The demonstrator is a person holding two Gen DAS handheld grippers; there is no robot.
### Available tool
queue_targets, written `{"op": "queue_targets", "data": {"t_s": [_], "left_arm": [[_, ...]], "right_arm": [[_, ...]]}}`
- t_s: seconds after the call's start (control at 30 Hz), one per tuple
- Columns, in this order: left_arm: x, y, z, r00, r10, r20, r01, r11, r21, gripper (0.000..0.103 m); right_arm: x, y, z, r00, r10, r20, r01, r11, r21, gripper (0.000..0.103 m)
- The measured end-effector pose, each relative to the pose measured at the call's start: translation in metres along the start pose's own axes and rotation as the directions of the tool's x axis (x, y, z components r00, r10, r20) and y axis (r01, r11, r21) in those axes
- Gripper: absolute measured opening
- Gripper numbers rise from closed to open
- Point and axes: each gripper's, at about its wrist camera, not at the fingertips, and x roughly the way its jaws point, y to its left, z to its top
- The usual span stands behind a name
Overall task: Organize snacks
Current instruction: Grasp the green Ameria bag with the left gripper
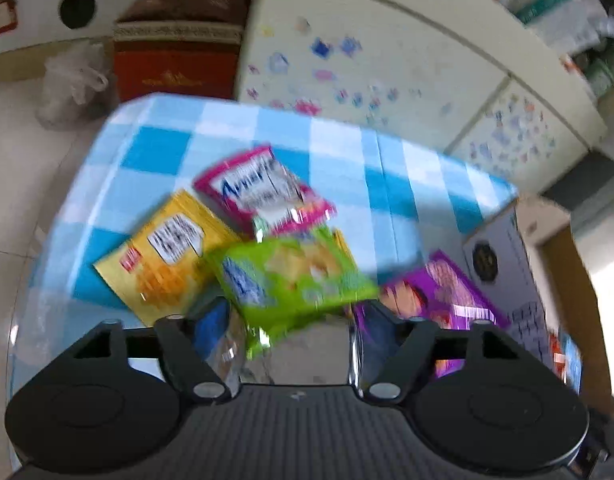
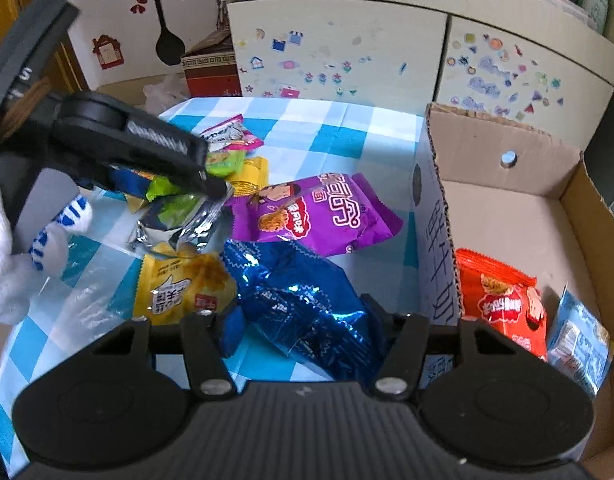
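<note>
My left gripper [image 1: 293, 312] is shut on a green snack packet [image 1: 295, 280] and holds it above the checked tablecloth [image 1: 155, 148]; it also shows in the right wrist view [image 2: 211, 184] with the green packet [image 2: 175, 204]. My right gripper [image 2: 303, 316] is shut on a blue foil packet [image 2: 299, 300]. A purple packet [image 2: 319, 212], a yellow packet [image 2: 179, 284] and a pink packet [image 2: 231, 136] lie on the cloth. In the left wrist view a yellow packet [image 1: 163, 256], the pink packet [image 1: 263, 192] and the purple packet [image 1: 443, 292] lie beneath.
An open cardboard box [image 2: 503, 204] stands at the table's right, holding an orange packet [image 2: 503, 300] and a light blue packet [image 2: 579, 340]. A sticker-covered cabinet [image 2: 339, 52] stands behind the table. A clear plastic bag [image 2: 87, 292] lies at the near left.
</note>
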Motion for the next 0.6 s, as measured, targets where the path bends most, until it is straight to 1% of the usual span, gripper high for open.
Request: {"op": "queue_targets", "data": {"t_s": [0.07, 0.17, 0.3, 0.43, 0.5, 0.57, 0.6], "left_arm": [[-0.002, 0.004, 0.005, 1.000, 0.001, 0.026, 0.000, 0.999, -0.052, 0.091], [0.004, 0.007, 0.011, 0.999, -0.023, 0.028, 0.026, 0.994, -0.110, 0.093], [0.020, 0.002, 0.012, 1.000, 0.001, 0.001, -0.001, 0.994, -0.109, 0.094], [0.029, 0.000, 0.013, 1.000, 0.009, -0.003, -0.009, 0.993, -0.120, 0.094], [0.033, -0.001, 0.013, 1.000, 0.028, 0.000, -0.028, 0.993, -0.117, 0.093], [0.034, -0.001, 0.011, 1.000, 0.027, -0.005, -0.027, 0.994, -0.107, 0.082], [0.035, -0.001, 0.010, 0.999, 0.030, -0.011, -0.031, 0.994, -0.102, 0.080]], "right_arm": [[0.002, -0.002, 0.000, 1.000, 0.004, -0.006, -0.004, 1.000, 0.013, 0.059], [0.004, -0.002, 0.000, 1.000, 0.012, -0.015, -0.011, 1.000, 0.026, 0.059], [0.005, -0.003, 0.000, 1.000, 0.013, -0.016, -0.013, 1.000, 0.027, 0.059], [0.005, -0.002, 0.000, 1.000, 0.014, -0.015, -0.013, 1.000, 0.023, 0.059], [0.005, -0.003, 0.000, 1.000, 0.013, -0.015, -0.013, 1.000, 0.024, 0.059], [0.005, -0.002, 0.000, 1.000, 0.013, -0.016, -0.012, 1.000, 0.022, 0.059], [0.005, -0.002, 0.000, 1.000, 0.012, -0.016, -0.012, 1.000, 0.022, 0.059]]}}
